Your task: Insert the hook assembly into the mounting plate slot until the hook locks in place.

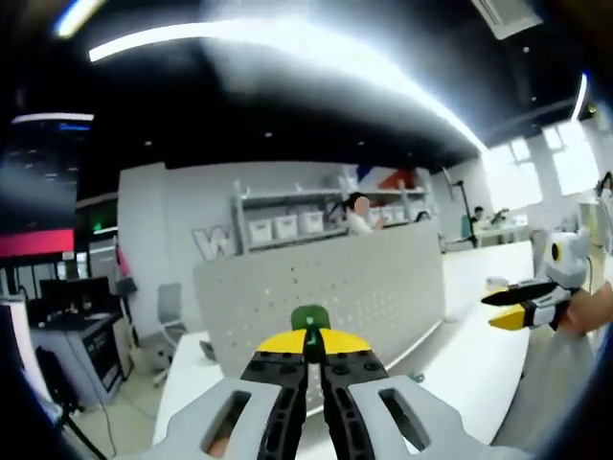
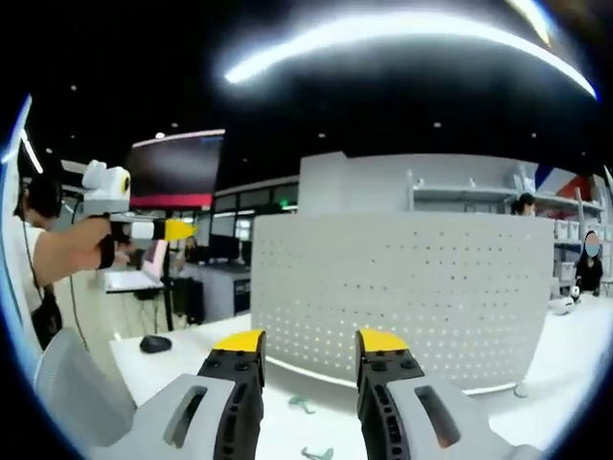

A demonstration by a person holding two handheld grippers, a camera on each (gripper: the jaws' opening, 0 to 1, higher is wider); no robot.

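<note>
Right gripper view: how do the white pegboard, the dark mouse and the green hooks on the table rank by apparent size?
1. Pegboard, by far largest.
2. Mouse.
3. Green hooks; they sit nearer the camera, so their rank against the mouse is unsure.

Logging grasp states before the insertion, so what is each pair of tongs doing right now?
Left tongs: shut on a green hook.
Right tongs: open, holding nothing, facing the white pegboard.

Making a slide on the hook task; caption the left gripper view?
Left gripper shut on a green hook, held before the white perforated panel.
</note>
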